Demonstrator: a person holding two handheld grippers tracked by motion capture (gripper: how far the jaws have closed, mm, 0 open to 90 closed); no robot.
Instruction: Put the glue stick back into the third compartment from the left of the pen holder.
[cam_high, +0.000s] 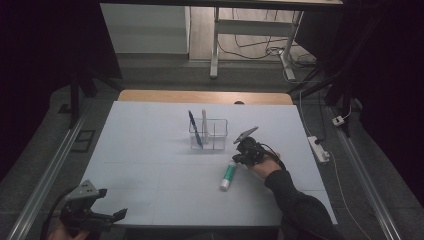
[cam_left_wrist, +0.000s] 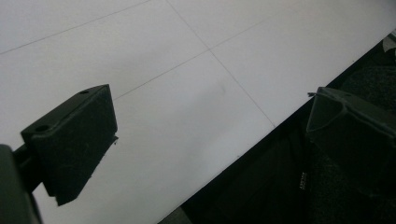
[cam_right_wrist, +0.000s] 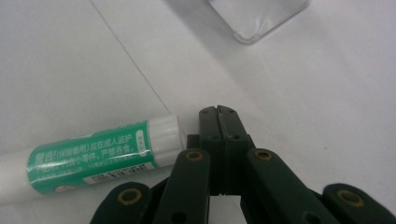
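A lab or office test space: a white-covered table (cam_high: 150, 165), desk legs (cam_high: 215, 45) beyond, loose cables (cam_high: 260, 50), a power strip (cam_high: 318, 149) on grey carpet.

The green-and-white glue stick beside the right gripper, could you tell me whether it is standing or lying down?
Lying down: the green-and-white glue stick rests lengthwise on the white table.

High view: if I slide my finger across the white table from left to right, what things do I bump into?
Left gripper at the near left corner → blue pen standing in the clear holder → white stick in that holder → green-and-white glue stick lying flat → right gripper, jaws shut.
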